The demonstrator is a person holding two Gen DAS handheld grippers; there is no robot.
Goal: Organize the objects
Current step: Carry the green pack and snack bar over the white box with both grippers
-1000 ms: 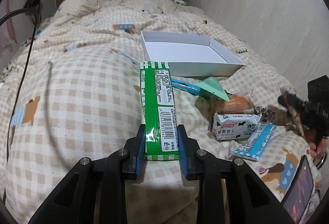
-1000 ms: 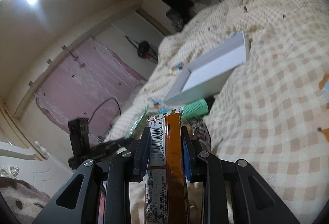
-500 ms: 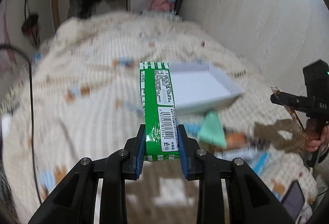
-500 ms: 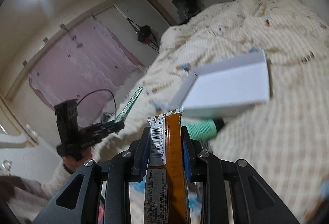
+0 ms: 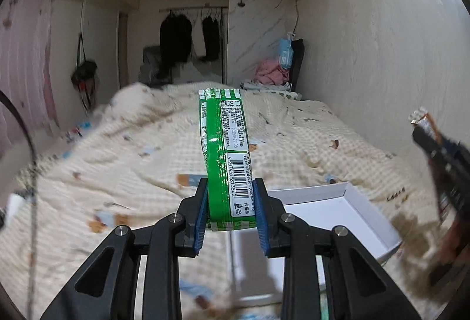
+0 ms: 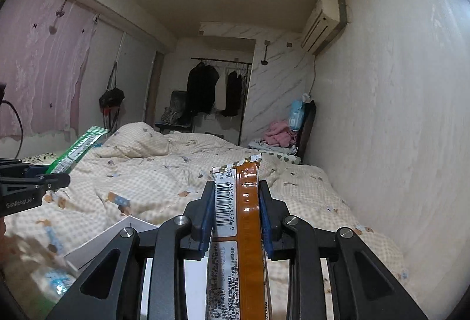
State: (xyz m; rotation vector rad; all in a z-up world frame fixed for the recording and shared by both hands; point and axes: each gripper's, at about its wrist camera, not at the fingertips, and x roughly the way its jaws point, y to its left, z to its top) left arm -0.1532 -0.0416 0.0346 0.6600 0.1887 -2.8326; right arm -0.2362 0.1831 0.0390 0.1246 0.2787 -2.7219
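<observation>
My left gripper is shut on a long green snack pack and holds it up in the air above the bed. My right gripper is shut on an orange-brown snack bar, also lifted. A shallow white box lies on the checked bedspread below, to the right in the left wrist view and at lower left in the right wrist view. The right gripper with its bar shows at the left view's right edge. The left gripper with the green pack shows at the right view's left edge.
Blurred loose snack packets lie on the bedspread near the box. A white wall runs along the bed's right side. A clothes rack and a chair with clothes stand beyond the bed's far end.
Both grippers have risen and tilted up from the bed, each keeping its snack. The loose snacks have dropped out of the left view, and the white box now sits low in both views.
</observation>
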